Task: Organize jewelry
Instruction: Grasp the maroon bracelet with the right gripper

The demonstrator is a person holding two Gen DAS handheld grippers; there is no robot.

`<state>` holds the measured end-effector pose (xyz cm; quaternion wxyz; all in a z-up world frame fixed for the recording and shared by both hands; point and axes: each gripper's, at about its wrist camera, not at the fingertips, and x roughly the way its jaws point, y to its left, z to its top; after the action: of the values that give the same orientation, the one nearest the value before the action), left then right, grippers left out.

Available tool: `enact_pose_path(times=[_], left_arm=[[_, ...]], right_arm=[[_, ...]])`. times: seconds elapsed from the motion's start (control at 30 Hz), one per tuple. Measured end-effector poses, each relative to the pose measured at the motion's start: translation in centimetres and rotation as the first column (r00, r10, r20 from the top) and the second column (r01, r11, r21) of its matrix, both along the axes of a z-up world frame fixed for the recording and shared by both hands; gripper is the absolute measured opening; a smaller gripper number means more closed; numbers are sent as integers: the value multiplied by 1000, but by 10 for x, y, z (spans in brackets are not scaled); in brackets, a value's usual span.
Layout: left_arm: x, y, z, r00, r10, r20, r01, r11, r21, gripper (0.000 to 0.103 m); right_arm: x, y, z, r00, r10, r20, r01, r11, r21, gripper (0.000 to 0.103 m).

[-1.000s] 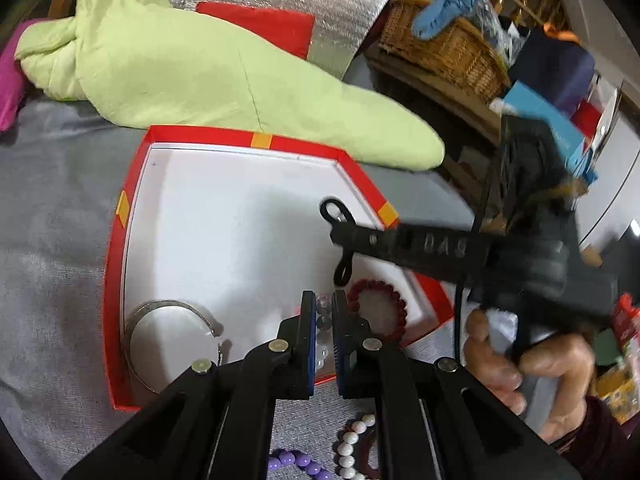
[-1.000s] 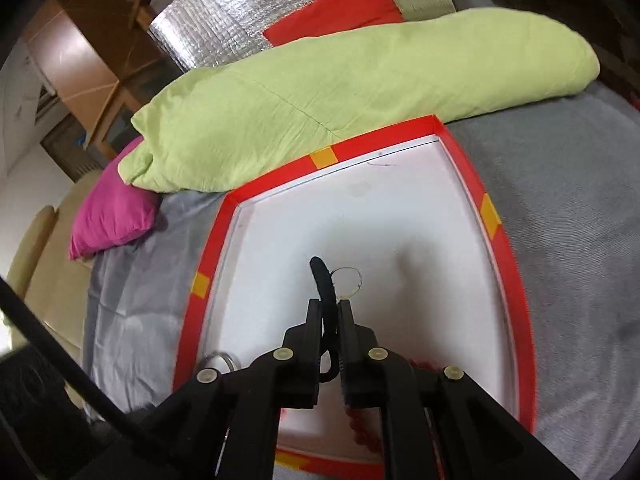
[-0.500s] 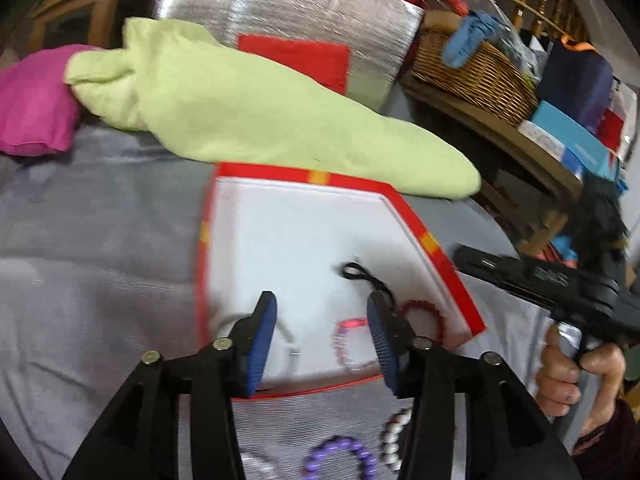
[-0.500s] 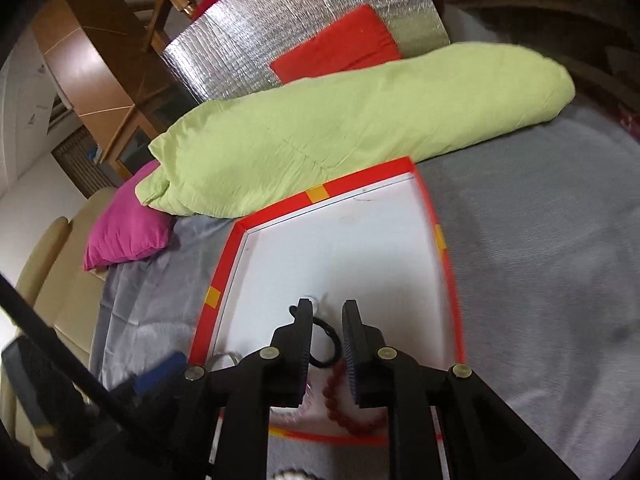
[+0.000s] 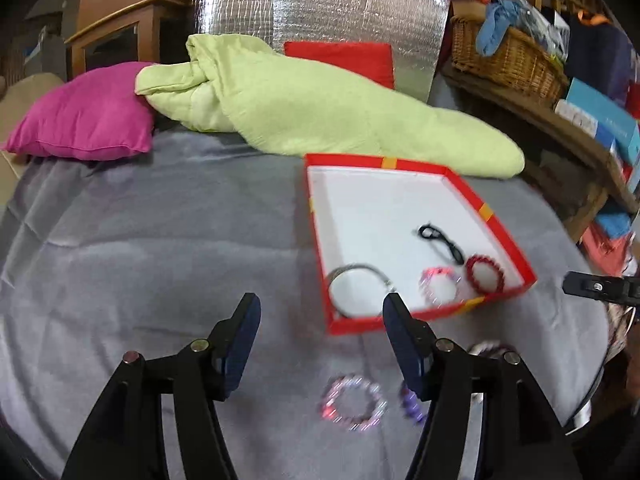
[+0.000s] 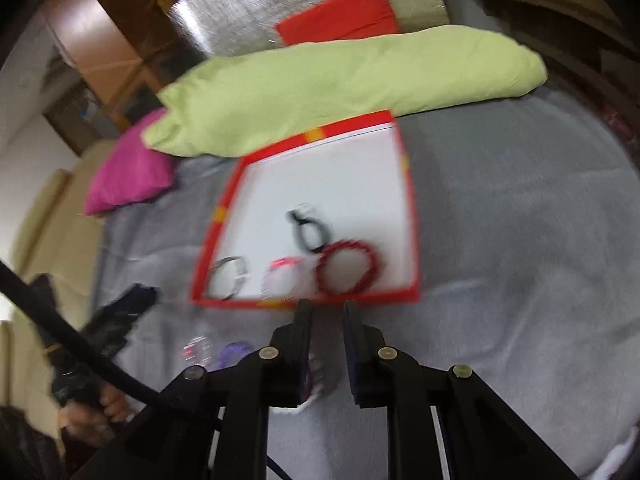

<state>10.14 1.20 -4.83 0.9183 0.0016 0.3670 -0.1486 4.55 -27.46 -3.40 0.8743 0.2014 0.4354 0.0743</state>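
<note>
A red tray (image 5: 492,216) with a white floor lies on the grey blanket. In it are a black cord bracelet (image 5: 440,240), a red bead bracelet (image 5: 484,274), a pink-clear bead bracelet (image 5: 440,284) and a silver bangle (image 5: 356,284). On the blanket in front of the tray lie another pink-clear bracelet (image 5: 352,402) and a purple one (image 5: 412,404). My left gripper (image 5: 320,304) hovers before the tray's near left corner, its jaws opening wide with nothing between them. My right gripper (image 6: 328,306) hangs just short of the tray's near rim (image 6: 304,300), its jaws opening, empty.
A long pale green pillow (image 5: 320,108) lies behind the tray, with a magenta cushion (image 5: 88,120) to its left. A silver foil board (image 5: 320,8) stands at the back. A wicker basket (image 5: 508,56) and boxes sit on a shelf at the right.
The left gripper opened and left the pink-clear bracelet in the tray. The right gripper let go of the black cord there. Both grippers drew back from the tray toward the near side.
</note>
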Motion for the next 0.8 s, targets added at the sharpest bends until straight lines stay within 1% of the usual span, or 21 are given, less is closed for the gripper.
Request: enact_pose_path(times=[0.03,0.07,0.1,0.13,0.17,0.2,0.23,0.27,0.3,0.37,0.47,0.57,0.63,0.8], left_arm=[[-2,3,0,1000,3,-4,-3,1000,-7,66],[-4,6,-2,1000,-2,-11,2,1000,-17,66],[-6,6,-3,1000,-11,-14,10,1000,-11,66],[-9,5,-6,1000,-27,-14,27,999,26,66],[-11,4,-8,999,-36,-14,37,998,57,66],[-14,3,-10,999,-44,-12,45,995,88,66],[-16,3,-12,999,-47,-10,48,993,109,66],[-18,3,-14,999,-49,-16,51,991,122,66],[-18,3,-16,998,-52,-25,55,990,127,66],[-21,1,-19,997,-55,-48,61,987,151,66],[-26,-4,-21,996,-72,-58,81,980,184,66],[-32,-8,-24,994,-97,-52,106,971,213,67],[-33,-10,-29,993,-99,-66,111,966,234,67],[-33,-14,-36,989,-108,-96,129,961,246,67]], right_arm=[[-9,-2,-8,1000,1,25,-2,999,46,39],[-16,-5,-20,1000,-13,29,11,997,73,44],[-14,-5,-29,997,-54,-61,57,998,40,44],[-8,-3,-33,987,-72,-144,75,997,20,44],[-7,-2,-28,994,-37,-100,43,998,55,44],[-7,-1,-20,998,-30,-49,33,998,61,44],[-8,0,-16,999,-36,-32,38,998,40,44],[-8,1,-15,998,-43,-38,44,999,17,44],[-8,0,-16,998,-44,-53,45,999,19,44],[-7,-2,-21,996,-28,-80,33,997,66,44],[-6,0,-27,993,-27,-113,32,998,49,44],[-3,4,-31,991,-2,-134,12,997,73,44],[-5,10,-35,988,12,-155,-1,997,74,44],[1,27,-49,979,31,-202,-21,999,51,41]])
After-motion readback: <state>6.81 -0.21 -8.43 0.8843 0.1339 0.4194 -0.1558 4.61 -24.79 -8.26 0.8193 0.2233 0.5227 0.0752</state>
